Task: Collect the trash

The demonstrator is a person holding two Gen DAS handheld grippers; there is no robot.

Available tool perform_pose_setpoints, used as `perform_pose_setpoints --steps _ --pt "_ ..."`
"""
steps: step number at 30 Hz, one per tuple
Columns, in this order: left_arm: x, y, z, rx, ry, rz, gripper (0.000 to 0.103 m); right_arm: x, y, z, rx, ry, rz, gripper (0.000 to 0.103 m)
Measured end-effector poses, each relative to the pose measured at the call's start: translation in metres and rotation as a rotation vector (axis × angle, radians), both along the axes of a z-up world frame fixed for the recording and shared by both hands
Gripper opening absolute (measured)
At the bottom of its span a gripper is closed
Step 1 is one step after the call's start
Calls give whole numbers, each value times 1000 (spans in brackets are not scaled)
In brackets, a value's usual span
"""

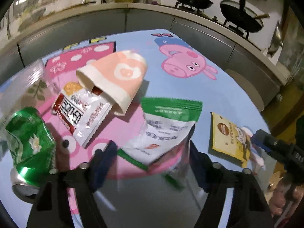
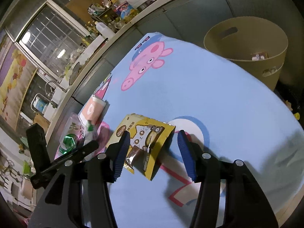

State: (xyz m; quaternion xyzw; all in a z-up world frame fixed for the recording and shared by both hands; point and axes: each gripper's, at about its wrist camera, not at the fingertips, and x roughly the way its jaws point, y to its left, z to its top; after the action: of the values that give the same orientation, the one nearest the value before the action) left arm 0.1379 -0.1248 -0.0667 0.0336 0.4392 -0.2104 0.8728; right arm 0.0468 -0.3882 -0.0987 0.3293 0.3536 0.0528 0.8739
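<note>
My right fingers (image 2: 153,150) spread wide around yellow packet (image 2: 144,142), long axis pointing away from me. My left fingers (image 1: 152,161) released around green-white pouch (image 1: 167,127). Print unreadable.

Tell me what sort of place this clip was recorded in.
Most likely a home kitchen: a wok and a lidded pan sit on a gas stove, a sink faucet stands by the window, and snack wrappers lie on a cartoon-print tablecloth.

Cartoon-print table (image 1: 218,95) with cup (image 1: 114,79), crushed can (image 1: 28,144), three wrappers.
</note>
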Motion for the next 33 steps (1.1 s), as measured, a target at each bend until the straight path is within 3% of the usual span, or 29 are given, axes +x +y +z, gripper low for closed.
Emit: perform_pose_setpoints --steps 3,5,16,23,26,29,31,33 --pt "-9 -1 -1 -6 4 -29 31 1 6 -6 24 -1 36 52" --pt "-13 1 -3 -27 39 -48 6 3 15 -5 9 -9 63 52" --pt "-32 15 9 -157 95 -46 5 4 33 -1 33 -19 195 52" --pt "-37 24 17 -196 104 -39 5 1 11 18 -138 -48 108 52" --pt "-39 24 14 -201 116 -41 5 19 11 22 -188 -58 156 52" --pt "-40 21 10 -202 140 -42 5 43 12 10 -155 -12 209 52" --pt "-42 17 9 -195 142 -52 5 44 26 8 -212 -26 230 61" --pt "-44 13 9 -185 141 -64 5 41 44 7 -275 -40 270 61"
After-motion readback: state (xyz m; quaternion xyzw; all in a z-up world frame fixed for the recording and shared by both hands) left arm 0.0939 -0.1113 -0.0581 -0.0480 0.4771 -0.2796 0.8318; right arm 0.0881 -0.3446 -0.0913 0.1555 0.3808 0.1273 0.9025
